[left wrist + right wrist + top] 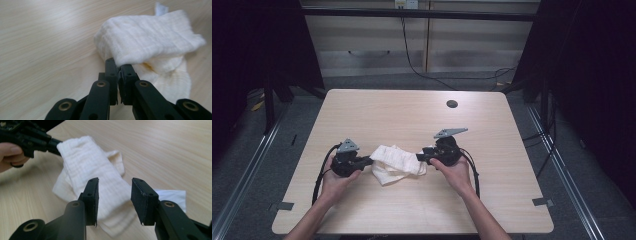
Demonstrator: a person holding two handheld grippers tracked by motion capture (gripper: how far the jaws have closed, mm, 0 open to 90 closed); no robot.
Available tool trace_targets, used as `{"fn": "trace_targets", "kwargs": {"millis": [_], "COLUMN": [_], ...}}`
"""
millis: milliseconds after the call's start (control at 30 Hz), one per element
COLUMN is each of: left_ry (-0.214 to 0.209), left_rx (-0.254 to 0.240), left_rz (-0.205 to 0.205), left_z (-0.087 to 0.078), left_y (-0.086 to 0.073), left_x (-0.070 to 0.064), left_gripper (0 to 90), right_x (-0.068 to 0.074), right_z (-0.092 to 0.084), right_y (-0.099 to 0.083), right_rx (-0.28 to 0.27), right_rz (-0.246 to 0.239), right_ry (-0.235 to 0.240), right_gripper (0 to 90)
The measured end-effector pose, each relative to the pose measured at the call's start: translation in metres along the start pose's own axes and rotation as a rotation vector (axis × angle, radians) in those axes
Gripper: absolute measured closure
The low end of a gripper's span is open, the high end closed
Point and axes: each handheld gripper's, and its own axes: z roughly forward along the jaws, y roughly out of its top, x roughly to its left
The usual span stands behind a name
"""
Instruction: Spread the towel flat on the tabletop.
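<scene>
Your left tongs (119, 67) pinch one end of the white cloth (396, 163) (a long, rumpled strip), which runs sideways to your right tongs (113, 192), open over its other end.

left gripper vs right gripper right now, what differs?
The left gripper is shut on the edge of the cloth; the right gripper is open, its jaws apart above the cloth without pinching it. In the high view, left sits at the cloth's left end, right at its right end. Both are black and hand-held.
</scene>
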Motion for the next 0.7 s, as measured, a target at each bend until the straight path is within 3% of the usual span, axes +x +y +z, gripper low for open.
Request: {"fn": "trace_targets", "kwargs": {"millis": [267,333,400,467,600,700], "left_ry": [0.032,0.049,0.055,0.048,0.034,0.041], "left_rx": [0.026,0.044,0.038,0.025,-0.016,-0.057], "left_rz": [-0.035,-0.034,-0.044,-0.064,-0.098,-0.091], "left_z": [0.007,0.01,0.01,0.007,-0.006,-0.018], "left_y": [-0.005,-0.006,-0.007,-0.007,-0.007,-0.005], "left_x": [0.013,0.015,0.016,0.018,0.02,0.018], "left_gripper": [84.9,79.1,77.3,66.1,56.6,52.6], "right_x": [0.0,0.0,0.001,0.005,0.01,0.014], "right_z": [-0.005,-0.003,-0.003,0.001,0.007,0.013], "right_y": [-0.024,-0.029,-0.029,-0.031,-0.034,-0.035], "right_rx": [0.06,0.059,0.058,0.058,0.075,0.093], "right_rz": [-0.034,-0.032,-0.032,-0.046,-0.066,-0.09], "right_ry": [0.009,0.015,0.023,0.046,0.062,0.07], "right_gripper": [64.0,68.5,69.4,73.0,74.2,74.6]}}
